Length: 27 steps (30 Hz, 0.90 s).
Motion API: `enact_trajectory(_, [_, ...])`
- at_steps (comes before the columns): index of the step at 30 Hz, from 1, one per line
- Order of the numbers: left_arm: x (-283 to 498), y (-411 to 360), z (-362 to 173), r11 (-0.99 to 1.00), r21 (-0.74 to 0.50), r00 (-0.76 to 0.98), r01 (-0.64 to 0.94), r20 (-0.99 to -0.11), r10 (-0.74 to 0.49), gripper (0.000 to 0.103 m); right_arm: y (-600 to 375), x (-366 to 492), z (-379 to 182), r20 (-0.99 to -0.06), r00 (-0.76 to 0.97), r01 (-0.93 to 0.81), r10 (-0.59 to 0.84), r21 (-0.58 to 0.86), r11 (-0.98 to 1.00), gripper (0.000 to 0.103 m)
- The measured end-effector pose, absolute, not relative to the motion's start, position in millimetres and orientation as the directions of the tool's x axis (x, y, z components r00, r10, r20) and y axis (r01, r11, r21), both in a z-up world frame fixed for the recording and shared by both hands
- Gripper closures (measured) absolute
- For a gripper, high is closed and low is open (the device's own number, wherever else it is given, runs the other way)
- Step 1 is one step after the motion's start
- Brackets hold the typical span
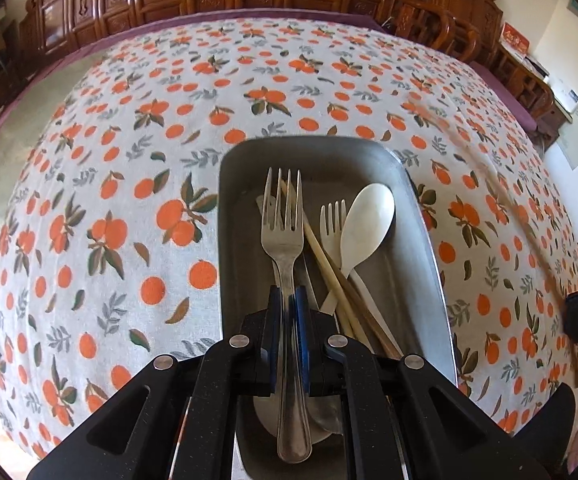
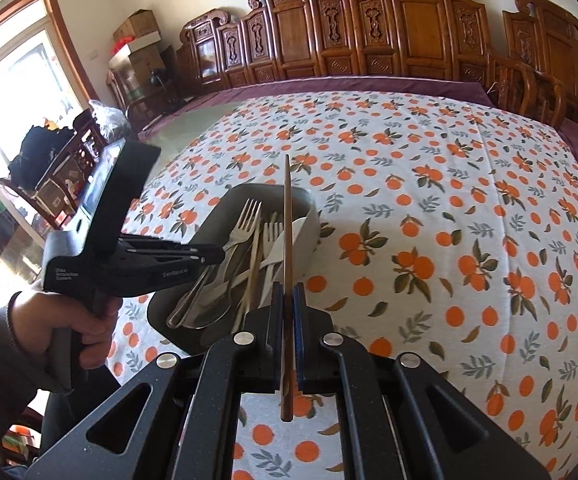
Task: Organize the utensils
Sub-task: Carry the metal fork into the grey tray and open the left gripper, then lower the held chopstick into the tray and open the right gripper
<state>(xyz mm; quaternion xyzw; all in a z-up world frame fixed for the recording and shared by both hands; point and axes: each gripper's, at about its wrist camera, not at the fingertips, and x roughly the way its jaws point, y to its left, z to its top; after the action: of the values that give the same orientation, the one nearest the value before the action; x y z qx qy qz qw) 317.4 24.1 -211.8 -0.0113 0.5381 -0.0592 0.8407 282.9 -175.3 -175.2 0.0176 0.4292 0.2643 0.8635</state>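
Note:
My left gripper is shut on the handle of a metal fork, which hangs tines forward over a grey metal tray. In the tray lie a white spoon, a white plastic fork, pale chopsticks and a metal spoon partly hidden under the gripper. My right gripper is shut on a brown chopstick, held upright just right of the tray. In the right wrist view a hand holds the left gripper, with the fork above the tray.
An orange-patterned tablecloth covers the table, with open cloth to the right of and beyond the tray. Carved wooden chairs line the far edge. A bright window and stacked boxes stand at the left.

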Motion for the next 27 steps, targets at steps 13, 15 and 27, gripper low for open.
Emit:
enact_trajectory(13, [275.2, 54.8, -171.5, 0.993, -0.095, 0.489, 0.066, -0.865, -0.115, 0.096, -120.5, 299.0, -206.6, -0.774, 0.412, -0.426, 0.480, 0.302, 0.853, 0.097])
enact_trajectory(15, [269.2, 59.4, -166.6, 0.993, -0.098, 0.497, 0.063, -0.860, -0.116, 0.096, -113.2, 303.2, -214.2, -0.779, 0.402, -0.413, 0.481, 0.315, 0.855, 0.097])
enact_trajectory(27, [241.0, 71.5, -137.3, 0.995, -0.092, 0.551, 0.049, -0.828, -0.104, 0.081, -101.3, 305.7, -217.8, -0.767, 0.422, -0.444, 0.484, 0.290, 0.848, 0.094])
